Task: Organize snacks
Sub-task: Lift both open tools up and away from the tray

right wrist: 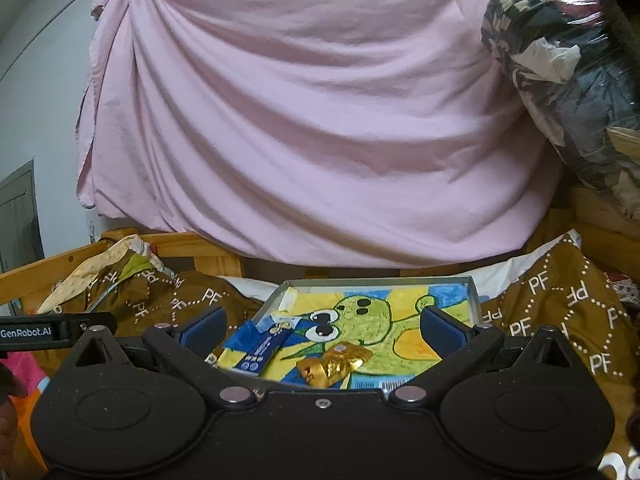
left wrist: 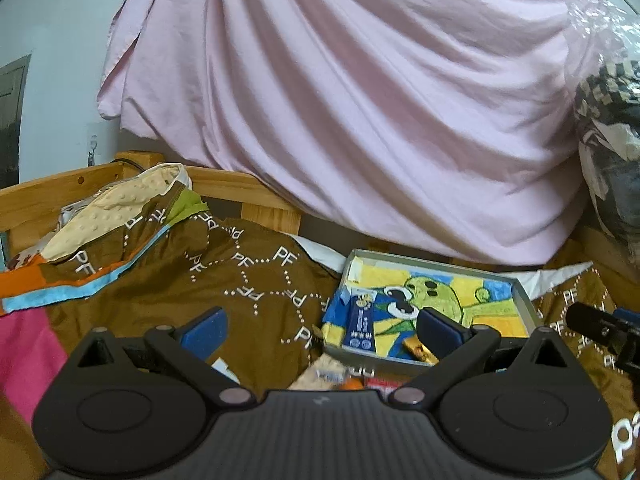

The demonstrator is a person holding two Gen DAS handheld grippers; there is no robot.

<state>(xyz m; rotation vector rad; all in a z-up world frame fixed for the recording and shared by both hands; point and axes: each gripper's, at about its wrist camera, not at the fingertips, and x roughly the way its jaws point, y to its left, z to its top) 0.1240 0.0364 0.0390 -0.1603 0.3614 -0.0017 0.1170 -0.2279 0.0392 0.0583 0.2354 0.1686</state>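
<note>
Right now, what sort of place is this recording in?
Probably a bedroom, on a bed: a wooden bed frame, a brown printed bedcover under the snack tray, and pink cloth draped behind.

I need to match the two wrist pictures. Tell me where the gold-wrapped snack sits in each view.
Left wrist: gold-wrapped snack at the tray's near edge, lower right of centre, partly hidden behind the right finger of the left tongs.
Right wrist: gold-wrapped snack low and central, in plain sight on the tray.
Shared landmark: the blue packet lying to its left.
</note>
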